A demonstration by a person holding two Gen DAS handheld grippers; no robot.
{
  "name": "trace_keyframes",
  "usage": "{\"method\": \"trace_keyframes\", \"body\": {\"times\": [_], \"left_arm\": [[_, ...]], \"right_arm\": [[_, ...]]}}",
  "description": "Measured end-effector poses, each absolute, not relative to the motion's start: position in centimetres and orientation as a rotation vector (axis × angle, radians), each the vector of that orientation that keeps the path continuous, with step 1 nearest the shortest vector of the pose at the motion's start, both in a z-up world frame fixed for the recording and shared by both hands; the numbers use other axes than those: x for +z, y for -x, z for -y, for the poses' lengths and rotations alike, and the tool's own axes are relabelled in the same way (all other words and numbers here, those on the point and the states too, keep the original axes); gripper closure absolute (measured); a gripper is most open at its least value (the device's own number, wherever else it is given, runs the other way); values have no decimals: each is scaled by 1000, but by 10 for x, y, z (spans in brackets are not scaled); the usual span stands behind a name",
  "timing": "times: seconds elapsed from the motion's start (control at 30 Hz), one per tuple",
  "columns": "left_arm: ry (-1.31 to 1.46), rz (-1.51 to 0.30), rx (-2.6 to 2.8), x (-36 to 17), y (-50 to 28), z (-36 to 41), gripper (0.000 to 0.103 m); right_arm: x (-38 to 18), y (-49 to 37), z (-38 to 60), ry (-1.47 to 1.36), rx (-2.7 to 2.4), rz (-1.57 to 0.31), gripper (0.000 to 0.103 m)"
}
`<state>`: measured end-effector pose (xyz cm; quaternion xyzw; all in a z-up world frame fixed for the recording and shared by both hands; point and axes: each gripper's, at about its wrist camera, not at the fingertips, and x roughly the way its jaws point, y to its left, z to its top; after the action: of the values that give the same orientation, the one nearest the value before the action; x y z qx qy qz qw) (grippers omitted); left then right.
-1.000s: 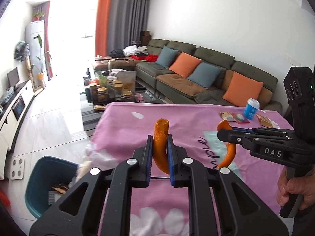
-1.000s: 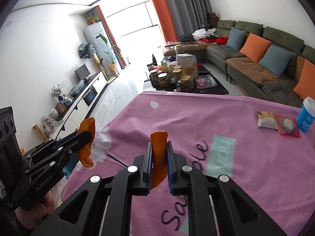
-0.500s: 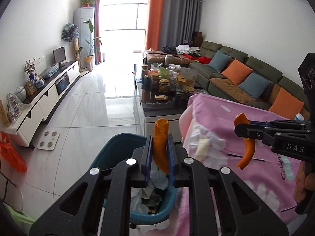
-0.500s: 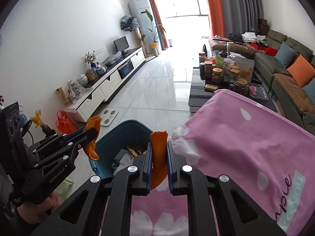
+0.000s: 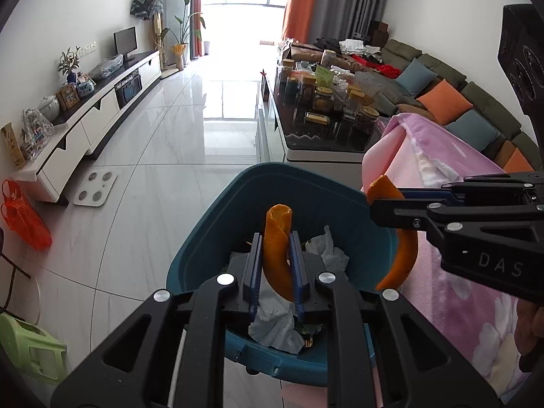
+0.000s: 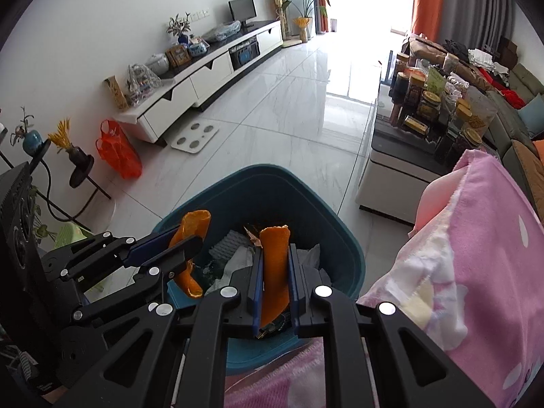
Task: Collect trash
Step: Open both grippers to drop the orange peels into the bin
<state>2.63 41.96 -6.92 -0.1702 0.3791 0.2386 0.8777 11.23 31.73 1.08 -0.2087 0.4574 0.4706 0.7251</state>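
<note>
Legible text, one item:

1. "DAS" in pale grey capitals, printed on the side of the black plastic right-hand gripper body (image 5: 489, 238), seen in the left wrist view; the letters run up to the picture's edge.

Not legible: a small pale label low on the black plastic left-hand gripper handle (image 6: 102, 282) in the right wrist view; labels on the glass storage jars (image 6: 429, 106) on the low table.

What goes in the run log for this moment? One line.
left gripper: shut on curled orange peel | right gripper: shut on orange peel strip | both over teal plastic bin
</note>
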Motion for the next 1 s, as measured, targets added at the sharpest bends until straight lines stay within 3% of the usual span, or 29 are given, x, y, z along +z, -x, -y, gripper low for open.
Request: {"method": "trace_keyframes", "body": {"times": [0.47,0.53,0.57,0.63,0.7,0.73,0.77,0.8,0.83,1.0], "left_arm": [[400,-878,499,-120,-64,-423,84],[401,-874,500,-120,-65,-423,76],[402,-868,500,-120,-63,-421,63],[394,-855,509,-119,-61,-419,56],[411,-841,502,-113,-59,-419,37],[415,-823,497,-108,-58,-417,31],[413,-806,502,-103,-56,-417,14],[407,-787,514,-97,-53,-415,7],[402,-765,519,-91,-51,-414,7],[407,-708,529,-62,-41,-407,6]], "right_arm": [[-25,-123,-334,528,971,-1109,88],[-24,-124,-334,526,962,-1101,79],[-23,-124,-334,522,963,-1096,75],[-21,-125,-334,514,961,-1088,75],[-18,-127,-331,496,960,-1082,75],[-14,-127,-327,486,960,-1067,71],[-10,-128,-324,475,958,-1052,62],[-5,-127,-319,462,956,-1038,58],[1,-127,-314,444,961,-1021,52],[29,-133,-286,384,940,-945,43]]}}
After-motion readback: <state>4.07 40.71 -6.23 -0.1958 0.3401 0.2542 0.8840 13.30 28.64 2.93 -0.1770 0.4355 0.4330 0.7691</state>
